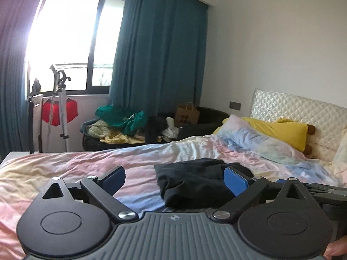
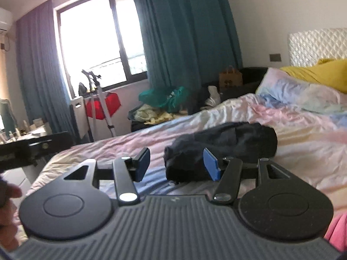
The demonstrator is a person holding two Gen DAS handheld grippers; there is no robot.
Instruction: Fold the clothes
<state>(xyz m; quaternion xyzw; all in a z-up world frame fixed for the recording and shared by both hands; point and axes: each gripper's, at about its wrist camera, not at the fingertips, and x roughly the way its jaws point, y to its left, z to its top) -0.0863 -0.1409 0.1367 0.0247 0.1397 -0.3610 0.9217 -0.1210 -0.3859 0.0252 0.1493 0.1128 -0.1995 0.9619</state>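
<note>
While both hand-held grippers, left (image 1: pixel 174 178) and right (image 2: pixel 176 164), gape wide and hold nothing, the dark garment (image 1: pixel 195 184) lies bunched on the bed (image 1: pixel 86 164). A pinch there could catch several layers, or the duvet.

Garment's (image 1: pixel 195 184) near edge behind jaws

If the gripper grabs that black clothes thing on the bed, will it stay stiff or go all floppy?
Probably floppy: the black garment lies crumpled in soft folds on the bedspread. It likely sags and unfolds when lifted. It looks light, being thin cloth. Both grippers, left and right, are open.
</note>
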